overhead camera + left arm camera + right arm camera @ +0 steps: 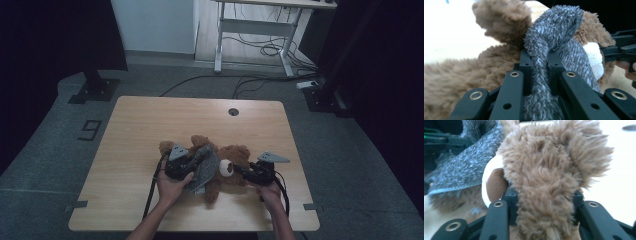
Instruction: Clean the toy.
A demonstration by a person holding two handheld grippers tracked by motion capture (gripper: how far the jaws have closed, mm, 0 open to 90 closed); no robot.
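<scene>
Brown plush teddy bear [227,162] lies mid-tabletop [150,125]. Left hand-held gripper [192,165], at bear's 9 o'clock, clenched on grey fleece garment [549,50]. Right hand-held gripper [241,171], at 3 o'clock, grasping bear's furry limb [544,202].

Brown teddy bear [235,156], speckled grey cloth [207,167].

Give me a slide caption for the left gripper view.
Left gripper clamps a grey fuzzy garment draped over a brown teddy bear.
</scene>
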